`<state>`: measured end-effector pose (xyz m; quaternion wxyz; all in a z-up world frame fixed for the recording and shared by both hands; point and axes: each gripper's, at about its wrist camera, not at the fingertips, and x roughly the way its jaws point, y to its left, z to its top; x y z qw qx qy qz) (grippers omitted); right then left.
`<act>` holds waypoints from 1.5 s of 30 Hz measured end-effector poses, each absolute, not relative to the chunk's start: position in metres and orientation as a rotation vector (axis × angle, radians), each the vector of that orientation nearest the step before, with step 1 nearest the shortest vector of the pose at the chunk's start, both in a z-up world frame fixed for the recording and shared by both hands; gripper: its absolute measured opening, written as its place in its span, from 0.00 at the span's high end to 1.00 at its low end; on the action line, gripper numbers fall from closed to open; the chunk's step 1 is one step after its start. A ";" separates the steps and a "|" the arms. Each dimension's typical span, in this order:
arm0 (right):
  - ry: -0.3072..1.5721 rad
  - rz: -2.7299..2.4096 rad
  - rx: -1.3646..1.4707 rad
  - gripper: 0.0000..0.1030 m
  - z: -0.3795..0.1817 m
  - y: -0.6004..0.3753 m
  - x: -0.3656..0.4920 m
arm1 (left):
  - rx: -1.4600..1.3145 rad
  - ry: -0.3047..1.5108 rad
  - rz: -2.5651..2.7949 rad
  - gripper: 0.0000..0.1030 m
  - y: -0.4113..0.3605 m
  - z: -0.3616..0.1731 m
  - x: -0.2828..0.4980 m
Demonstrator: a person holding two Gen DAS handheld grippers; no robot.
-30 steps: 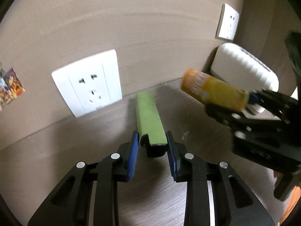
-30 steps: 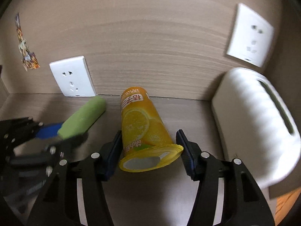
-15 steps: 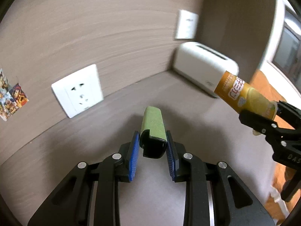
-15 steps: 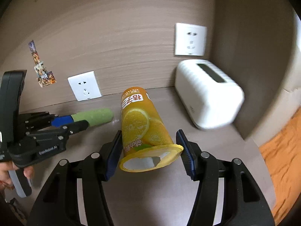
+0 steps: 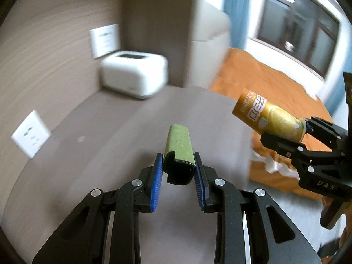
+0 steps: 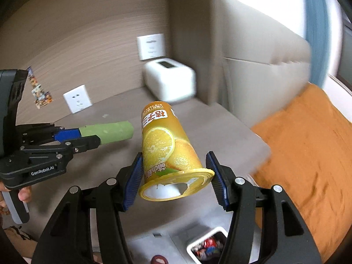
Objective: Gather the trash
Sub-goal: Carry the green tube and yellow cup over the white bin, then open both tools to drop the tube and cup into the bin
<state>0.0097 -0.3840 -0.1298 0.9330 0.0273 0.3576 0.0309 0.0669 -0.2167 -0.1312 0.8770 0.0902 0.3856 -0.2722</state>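
Where right-wrist view reaches: trash bin (image 6: 216, 245).

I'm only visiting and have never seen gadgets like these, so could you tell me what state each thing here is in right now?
Left gripper: shut on the green roll, held off the table.
Green roll: clamped at one end, sticking forward.
Right gripper: shut on the orange cup.
Orange cup: on its side in the air, lid torn open.
White bin: open, wrappers inside.
White toaster: upright on the table, slot on top.
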 end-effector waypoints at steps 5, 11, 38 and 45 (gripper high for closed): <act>0.745 -0.042 0.095 0.44 -0.130 -0.412 -0.035 | 0.268 0.816 -0.692 0.74 -0.262 -0.140 0.036; 0.773 -0.131 0.138 0.44 -0.141 -0.437 -0.076 | 0.344 0.832 -0.806 0.74 -0.304 -0.153 0.005; 1.167 -0.260 0.229 0.41 -0.457 -0.534 -0.093 | 0.701 1.157 -1.098 0.74 -0.461 -0.480 -0.022; 1.281 -0.273 0.215 0.05 -0.560 -0.554 -0.086 | 0.768 1.183 -1.066 0.05 -0.473 -0.586 -0.009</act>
